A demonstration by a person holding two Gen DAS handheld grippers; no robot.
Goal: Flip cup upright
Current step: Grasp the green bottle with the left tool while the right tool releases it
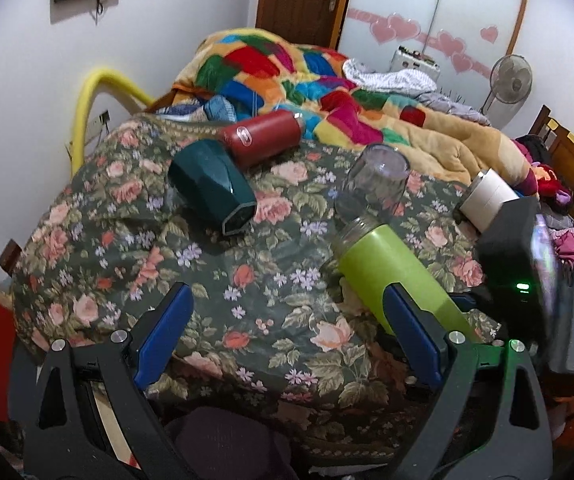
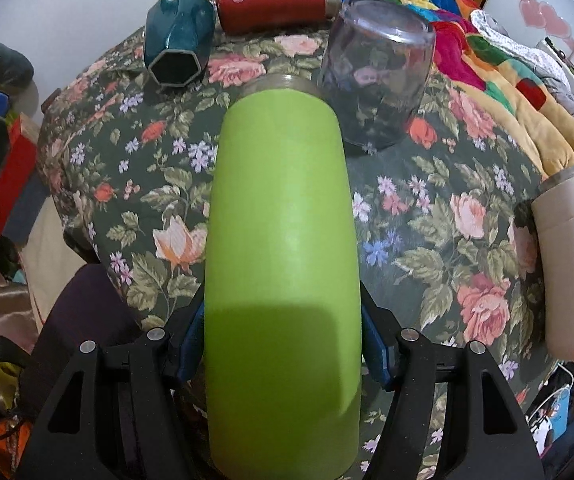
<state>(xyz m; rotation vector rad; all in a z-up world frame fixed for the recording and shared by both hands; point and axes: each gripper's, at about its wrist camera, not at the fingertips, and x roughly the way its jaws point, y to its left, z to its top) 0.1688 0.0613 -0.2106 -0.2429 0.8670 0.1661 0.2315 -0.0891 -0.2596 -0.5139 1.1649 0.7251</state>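
A lime green cup (image 2: 283, 248) lies on its side on the floral bedspread (image 2: 427, 240), its steel rim pointing away. My right gripper (image 2: 283, 344) is shut on its body near the base, blue pads pressed on both sides. The green cup also shows in the left wrist view (image 1: 387, 268), with the right gripper's black body (image 1: 519, 276) behind it. My left gripper (image 1: 287, 312) is open and empty above the bedspread (image 1: 227, 280), its right finger beside the green cup.
A clear glass tumbler (image 2: 379, 76) stands upside down just past the green cup. A teal faceted cup (image 2: 179, 36), a red flask (image 2: 275, 2) and a white flask (image 2: 571, 260) lie on their sides. A colourful quilt (image 1: 287, 72) is heaped behind.
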